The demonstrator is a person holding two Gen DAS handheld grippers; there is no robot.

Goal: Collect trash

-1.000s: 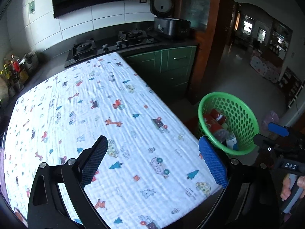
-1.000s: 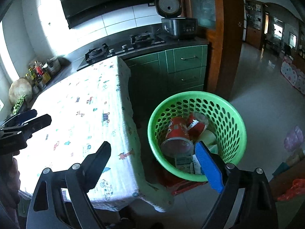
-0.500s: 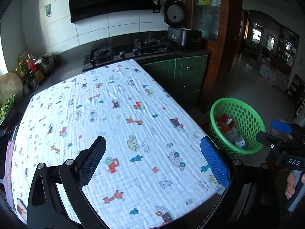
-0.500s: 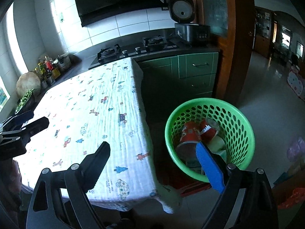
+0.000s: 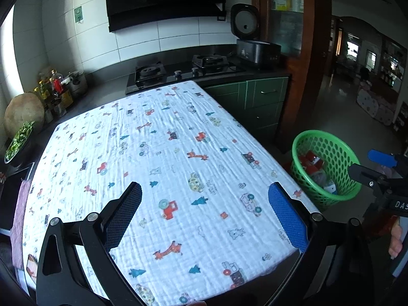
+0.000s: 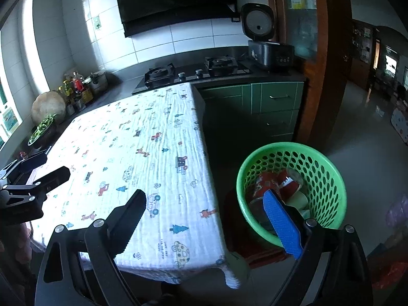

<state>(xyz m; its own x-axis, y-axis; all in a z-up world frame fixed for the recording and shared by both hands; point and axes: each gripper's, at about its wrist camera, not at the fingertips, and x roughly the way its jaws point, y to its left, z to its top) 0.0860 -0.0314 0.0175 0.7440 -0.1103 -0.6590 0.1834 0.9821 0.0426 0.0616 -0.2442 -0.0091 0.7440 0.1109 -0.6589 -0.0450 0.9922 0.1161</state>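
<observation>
Cloth covers the table in the left wrist view: a white, crinkled tablecloth point(image 5: 165, 158) printed with small cars, giraffes and trees, its weave rippled in fine ridges. The left gripper point(image 5: 204, 204) hangs above it with its jaws spread wide and nothing between them; one finger carries a dark mesh-textured pad, the other a blue one of the same grain. Off the table's right edge, on the floor, stands a round green plastic basket point(image 5: 341, 153) with perforated walls, and inside it lies the trash point(image 5: 313, 163), red-and-white packaging with some paler scraps. The right gripper point(image 5: 374, 167) shows at the far right edge of this view, near the basket. In the right wrist view, the right gripper point(image 6: 205, 207) is also wide open and empty, one finger black with a toothed edge, the other faced in blue; it hovers over the gap between the tablecloth's point(image 6: 142, 153) hanging corner and the basket point(image 6: 331, 178). The trash point(image 6: 270, 183) fills the basket's bottom: crumpled red cups and a pale cup. The left gripper point(image 6: 38, 168) appears at the left edge, over the table.
</observation>
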